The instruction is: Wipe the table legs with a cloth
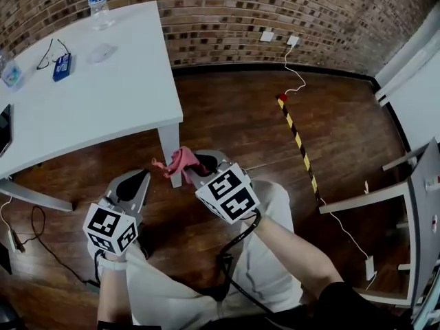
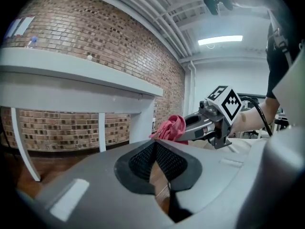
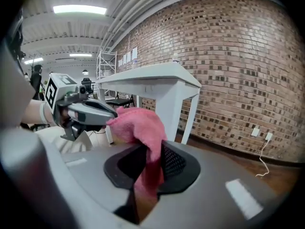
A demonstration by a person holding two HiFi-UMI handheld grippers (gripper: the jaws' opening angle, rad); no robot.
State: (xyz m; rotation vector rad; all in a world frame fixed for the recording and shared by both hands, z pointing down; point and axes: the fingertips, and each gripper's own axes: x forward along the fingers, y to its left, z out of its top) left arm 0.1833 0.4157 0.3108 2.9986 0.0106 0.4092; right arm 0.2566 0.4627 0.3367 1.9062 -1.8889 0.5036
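The white table (image 1: pixel 103 95) stands at upper left, and its near corner leg (image 1: pixel 169 150) comes down to the wooden floor. My right gripper (image 1: pixel 199 162) is shut on a pink cloth (image 1: pixel 180 162), which bunches against that leg low down. In the right gripper view the cloth (image 3: pixel 138 123) hangs out of the right gripper (image 3: pixel 152 149), with the leg (image 3: pixel 169 111) just behind it. My left gripper (image 1: pixel 139 179) hovers beside it to the left, apart from the leg. In its own view the left gripper (image 2: pixel 155 147) is shut and holds nothing.
On the tabletop are a water bottle (image 1: pixel 98 2), a blue object (image 1: pixel 62 66) and glasses (image 1: pixel 47 53). A yellow-black cable cover (image 1: pixel 299 143) crosses the floor toward the brick wall (image 1: pixel 275 12). White furniture (image 1: pixel 412 198) stands at right. A black cable (image 1: pixel 41 239) lies at left.
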